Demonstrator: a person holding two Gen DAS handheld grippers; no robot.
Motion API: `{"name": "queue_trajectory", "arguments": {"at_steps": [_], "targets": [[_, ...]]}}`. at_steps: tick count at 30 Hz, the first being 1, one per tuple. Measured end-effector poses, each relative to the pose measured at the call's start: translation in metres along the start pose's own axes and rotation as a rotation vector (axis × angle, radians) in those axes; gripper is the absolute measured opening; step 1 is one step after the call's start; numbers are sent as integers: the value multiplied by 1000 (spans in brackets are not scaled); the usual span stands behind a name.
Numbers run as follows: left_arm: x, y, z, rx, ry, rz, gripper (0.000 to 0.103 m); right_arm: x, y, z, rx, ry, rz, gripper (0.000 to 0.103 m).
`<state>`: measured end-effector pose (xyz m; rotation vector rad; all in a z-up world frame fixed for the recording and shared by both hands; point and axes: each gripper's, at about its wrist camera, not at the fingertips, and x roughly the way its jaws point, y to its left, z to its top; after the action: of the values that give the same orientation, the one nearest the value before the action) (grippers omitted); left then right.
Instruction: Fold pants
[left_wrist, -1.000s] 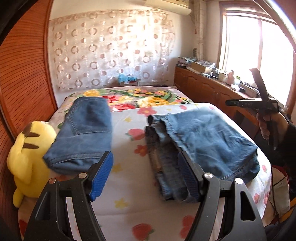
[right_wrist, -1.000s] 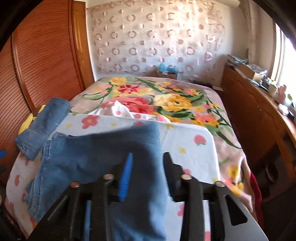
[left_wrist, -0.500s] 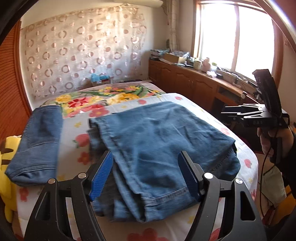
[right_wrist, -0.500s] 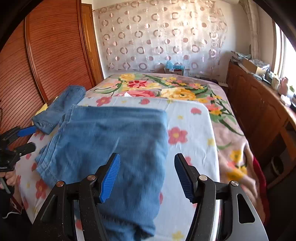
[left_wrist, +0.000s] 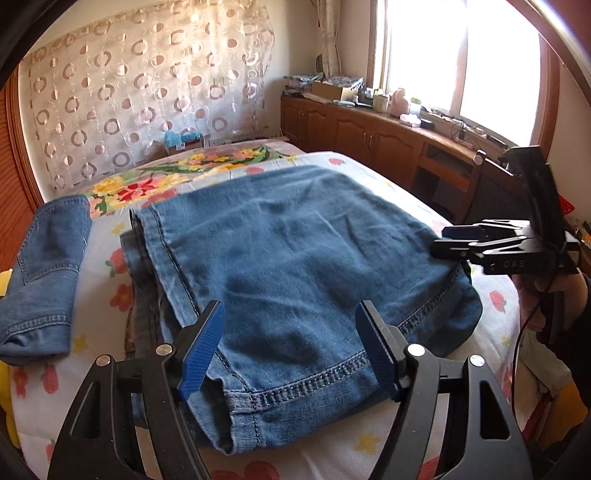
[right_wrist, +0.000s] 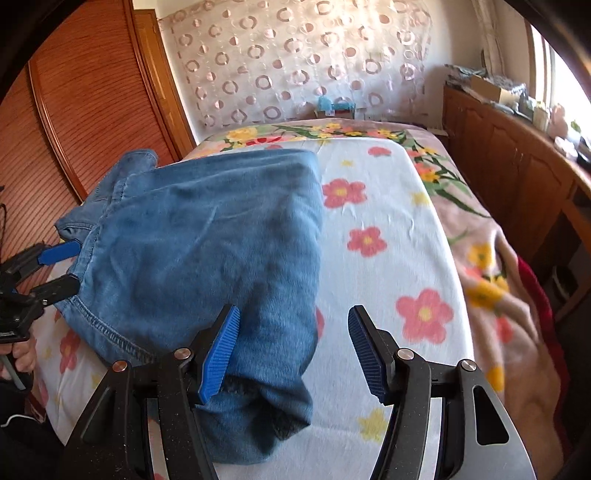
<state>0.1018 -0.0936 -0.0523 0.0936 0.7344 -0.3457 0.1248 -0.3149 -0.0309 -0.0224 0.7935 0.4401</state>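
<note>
Folded jeans (left_wrist: 295, 258) lie flat on the flowered bed sheet (right_wrist: 388, 221), stacked in layers, long axis running across the bed between the two hands, hemmed edge toward the person. Left gripper (left_wrist: 291, 350) sits just over the near hem, jaws wide, denim below and between them but not pinched. Right gripper (right_wrist: 291, 350) hangs over the right-hand end of the stack, jaws wide, holding nothing; only its left pad overlaps cloth. Left is likely the better placed for a next fold or tidy. A second folded denim piece (left_wrist: 44, 273) lies apart on the left.
</note>
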Motion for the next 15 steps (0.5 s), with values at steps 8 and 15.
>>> {"name": "queue_trajectory", "arguments": {"at_steps": [8, 15], "targets": [[15, 6, -14, -15, 40, 9, 74, -2, 6, -16, 6, 12, 15, 60], [14, 9, -18, -15, 34, -1, 74, -9, 16, -27, -17, 13, 47, 22]]}}
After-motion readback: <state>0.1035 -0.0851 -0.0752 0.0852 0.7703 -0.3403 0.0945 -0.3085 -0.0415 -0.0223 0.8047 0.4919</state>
